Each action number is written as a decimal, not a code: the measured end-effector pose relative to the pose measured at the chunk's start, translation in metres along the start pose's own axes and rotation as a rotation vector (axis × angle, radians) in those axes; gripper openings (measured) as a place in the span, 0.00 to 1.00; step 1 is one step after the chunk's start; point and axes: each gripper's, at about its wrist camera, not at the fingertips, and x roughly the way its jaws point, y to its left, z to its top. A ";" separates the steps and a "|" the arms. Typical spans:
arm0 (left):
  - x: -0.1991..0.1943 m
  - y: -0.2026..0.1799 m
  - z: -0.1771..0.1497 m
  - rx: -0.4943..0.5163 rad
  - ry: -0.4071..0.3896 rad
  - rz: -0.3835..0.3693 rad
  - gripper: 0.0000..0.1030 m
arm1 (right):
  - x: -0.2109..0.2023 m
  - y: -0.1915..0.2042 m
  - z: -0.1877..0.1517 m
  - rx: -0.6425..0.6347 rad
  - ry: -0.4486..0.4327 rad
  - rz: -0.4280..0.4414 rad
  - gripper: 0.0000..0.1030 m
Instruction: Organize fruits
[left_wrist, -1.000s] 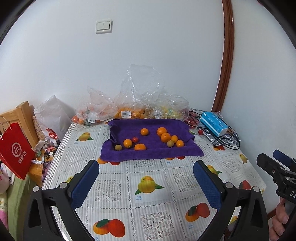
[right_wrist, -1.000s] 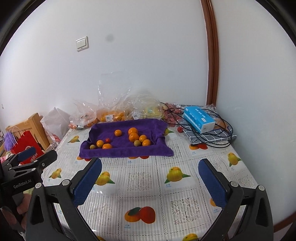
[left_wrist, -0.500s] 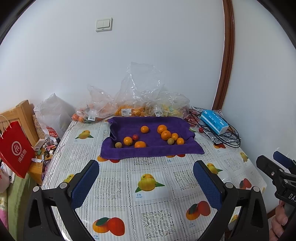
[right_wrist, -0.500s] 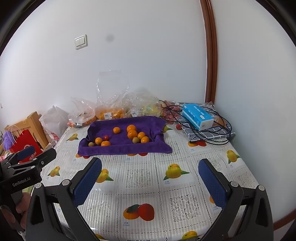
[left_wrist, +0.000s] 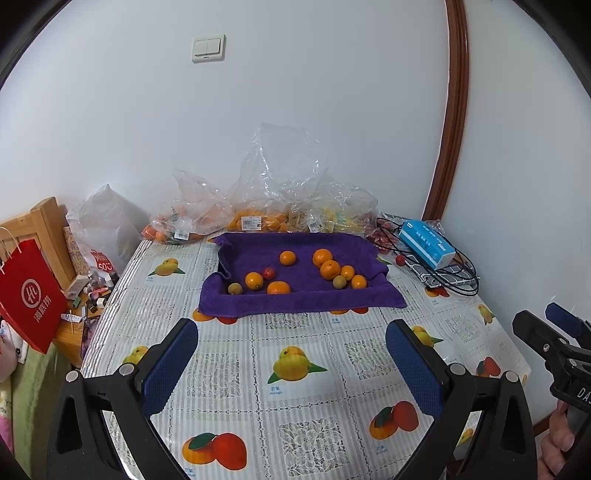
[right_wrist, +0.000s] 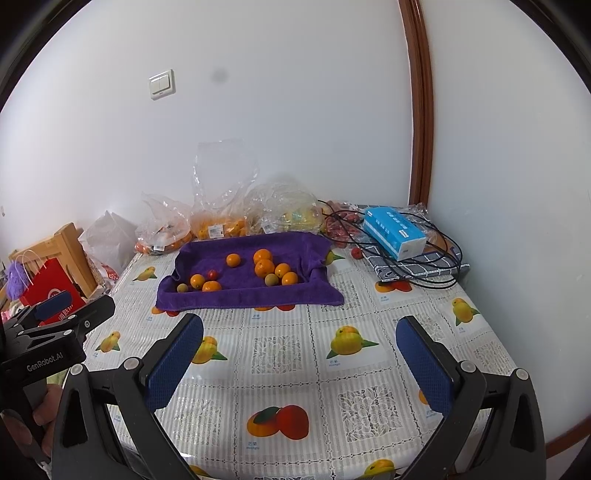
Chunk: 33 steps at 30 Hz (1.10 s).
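Note:
A purple towel (left_wrist: 303, 295) (right_wrist: 251, 295) lies at the far middle of the table. On it sit several oranges (left_wrist: 330, 268) (right_wrist: 264, 267), a small red fruit (left_wrist: 269, 273) (right_wrist: 212, 274) and two greenish-brown fruits (left_wrist: 235, 288) (right_wrist: 271, 279). My left gripper (left_wrist: 291, 360) is open and empty above the near table, well short of the towel. My right gripper (right_wrist: 299, 356) is open and empty too, over the near table. Each gripper shows at the edge of the other's view.
Clear plastic bags of fruit (left_wrist: 258, 218) (right_wrist: 221, 225) line the back wall. A blue tissue box (left_wrist: 426, 247) (right_wrist: 393, 230) with black cables lies at the back right. A red paper bag (left_wrist: 27, 295) and a wooden chair (left_wrist: 44, 229) stand left of the table.
Both grippers have drawn slightly back and up from the table, so the towel and fruit look a little smaller. Jaws stay open.

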 end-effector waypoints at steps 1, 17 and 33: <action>0.000 0.000 0.000 0.000 -0.001 -0.001 1.00 | 0.000 0.000 0.000 0.000 0.000 0.000 1.00; 0.001 0.000 -0.001 -0.003 0.002 -0.002 1.00 | -0.001 0.001 0.000 0.001 -0.002 0.002 1.00; 0.002 -0.002 -0.003 -0.001 0.004 -0.003 1.00 | -0.002 0.002 0.001 0.003 -0.002 0.005 1.00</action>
